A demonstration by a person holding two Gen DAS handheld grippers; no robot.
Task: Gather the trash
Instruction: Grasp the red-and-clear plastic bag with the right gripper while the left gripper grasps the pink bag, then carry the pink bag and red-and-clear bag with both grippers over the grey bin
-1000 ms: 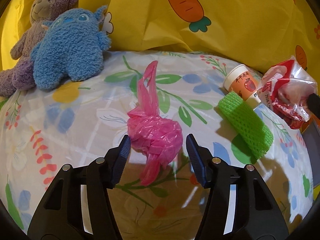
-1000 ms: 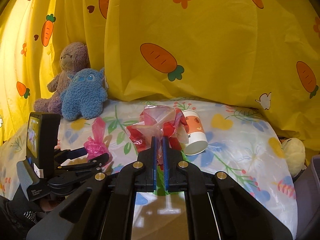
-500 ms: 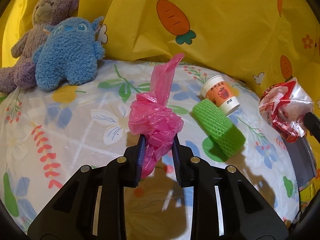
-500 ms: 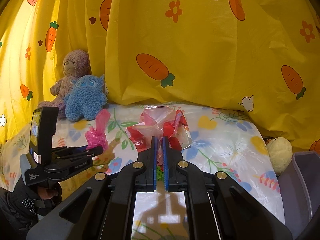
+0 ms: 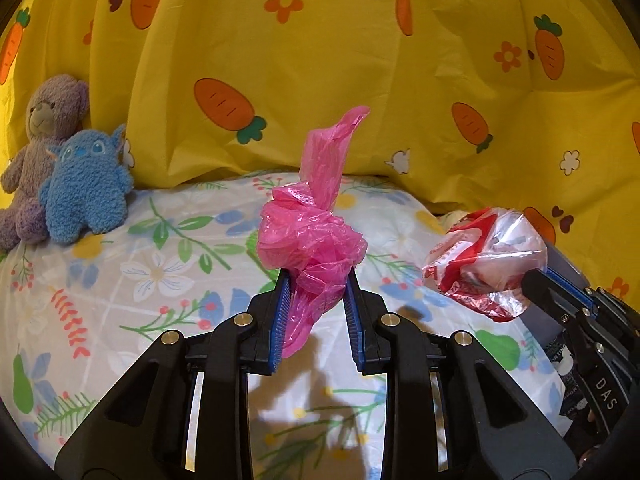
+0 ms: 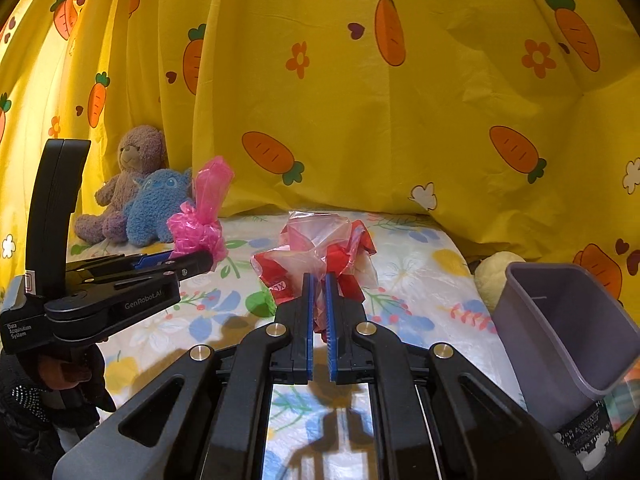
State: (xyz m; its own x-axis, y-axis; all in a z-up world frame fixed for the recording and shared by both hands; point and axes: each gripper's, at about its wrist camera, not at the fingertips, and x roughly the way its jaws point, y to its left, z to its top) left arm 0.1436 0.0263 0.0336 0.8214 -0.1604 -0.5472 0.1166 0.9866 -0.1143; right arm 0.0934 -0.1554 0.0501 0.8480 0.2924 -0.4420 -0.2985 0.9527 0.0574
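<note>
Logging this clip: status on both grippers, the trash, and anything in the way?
Left gripper shut on pink bag, lifted. Right gripper shut on red-white wrapper. Grey bin open at right; nothing seen blocking it.

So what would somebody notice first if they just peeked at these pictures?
Probably the crumpled pink plastic bag, pinched between the left gripper fingers and held up above the flowery bedsheet. Next, the red-and-clear wrapper squeezed in the right gripper, with a grey bin waiting at the right edge. Behind everything hangs a bright yellow carrot curtain, with a blue plush and a purple teddy bear sitting at the far left.
</note>
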